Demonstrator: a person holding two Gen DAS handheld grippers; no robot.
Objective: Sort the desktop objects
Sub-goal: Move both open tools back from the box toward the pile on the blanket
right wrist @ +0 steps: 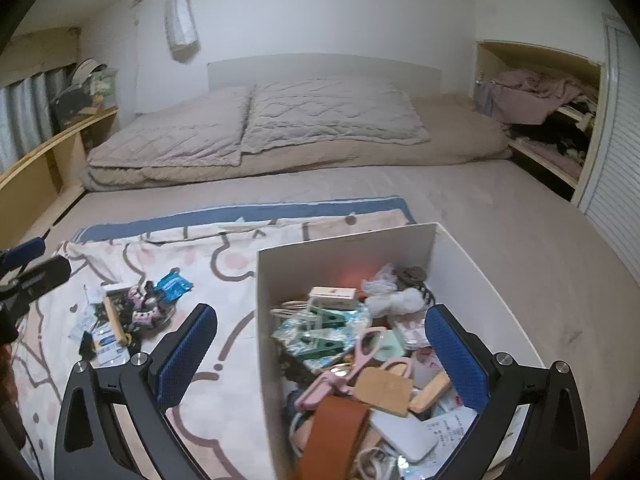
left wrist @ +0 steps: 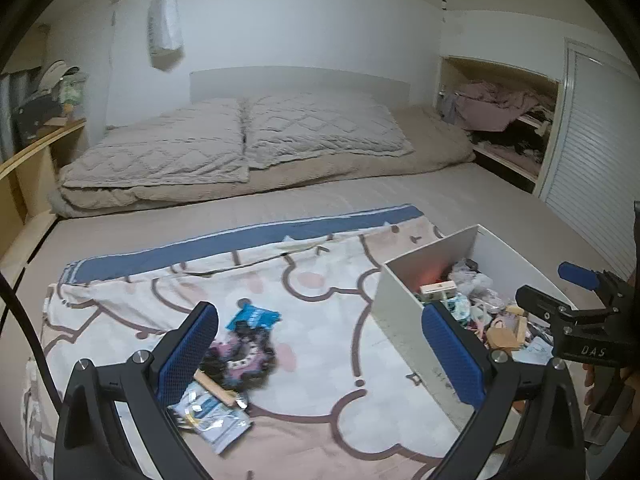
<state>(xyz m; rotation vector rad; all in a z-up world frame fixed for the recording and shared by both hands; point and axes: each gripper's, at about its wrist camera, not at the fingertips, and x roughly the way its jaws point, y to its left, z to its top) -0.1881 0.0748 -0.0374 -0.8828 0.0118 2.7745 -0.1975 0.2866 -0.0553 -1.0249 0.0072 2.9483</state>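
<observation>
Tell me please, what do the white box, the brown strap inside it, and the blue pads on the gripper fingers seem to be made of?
White box: probably thin board or stiff plastic; flat, matte walls with sharp edges.
Brown strap: looks like leather or an imitation; smooth, tan, wide and flat.
Blue pads: likely rubber or a textured plastic; a fine dotted grid covers the surface.

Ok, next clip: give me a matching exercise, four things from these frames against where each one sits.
Things:
1. pink scissors
2. blue packet
3. pillows
4. pink clothes

Places:
A. at the head of the bed
B. in the wall shelf beside the slatted door
C. inside the white box
D. on the patterned blanket, in the loose pile

Pairs: 1-C, 2-D, 3-A, 4-B
</observation>
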